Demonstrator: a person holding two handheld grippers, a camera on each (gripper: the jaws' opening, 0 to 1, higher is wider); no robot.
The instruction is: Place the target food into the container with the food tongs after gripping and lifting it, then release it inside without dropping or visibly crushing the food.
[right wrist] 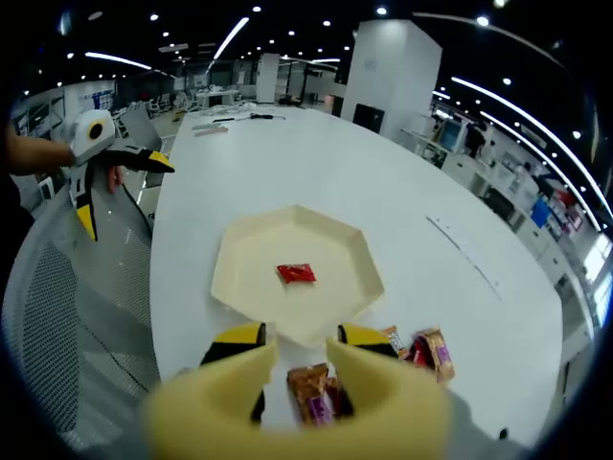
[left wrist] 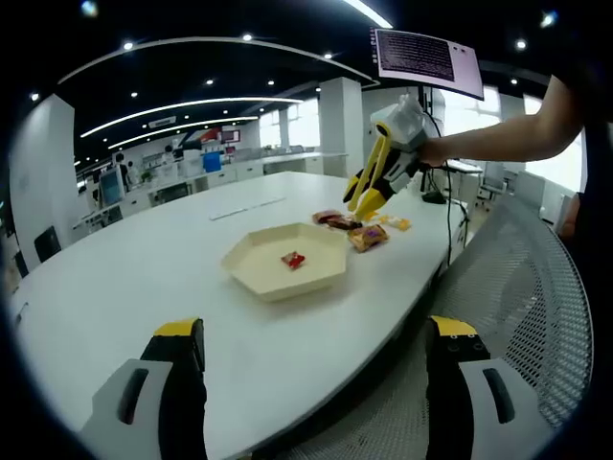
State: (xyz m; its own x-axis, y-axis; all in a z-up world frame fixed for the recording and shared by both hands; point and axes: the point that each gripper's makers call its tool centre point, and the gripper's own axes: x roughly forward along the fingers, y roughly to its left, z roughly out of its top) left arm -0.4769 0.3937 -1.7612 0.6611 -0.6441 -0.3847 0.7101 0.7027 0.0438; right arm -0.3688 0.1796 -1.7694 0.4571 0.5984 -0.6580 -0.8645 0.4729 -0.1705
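Note:
A cream hexagonal tray (left wrist: 251, 270) (right wrist: 239, 273) sits on the white table, holding one small red packet (left wrist: 293, 259) (right wrist: 296, 273). Beyond its far side lie several snack packets (left wrist: 367, 237). My right gripper (left wrist: 366, 196) (right wrist: 302, 337), held by a hand, hovers just above them. It is open, and a brown packet (right wrist: 311, 391) lies on the table between its yellow-tipped jaws, which do not touch it. My left gripper (left wrist: 314, 328) (right wrist: 113, 187) is open and empty, off the table's near edge and well back from the tray.
More packets (right wrist: 428, 351) (left wrist: 395, 222) lie beside the brown one. A grey mesh chair back (left wrist: 522, 278) (right wrist: 67, 307) stands by the table edge under my left gripper. The white table (left wrist: 124, 278) stretches far behind the tray. A monitor (left wrist: 426, 57) hangs above.

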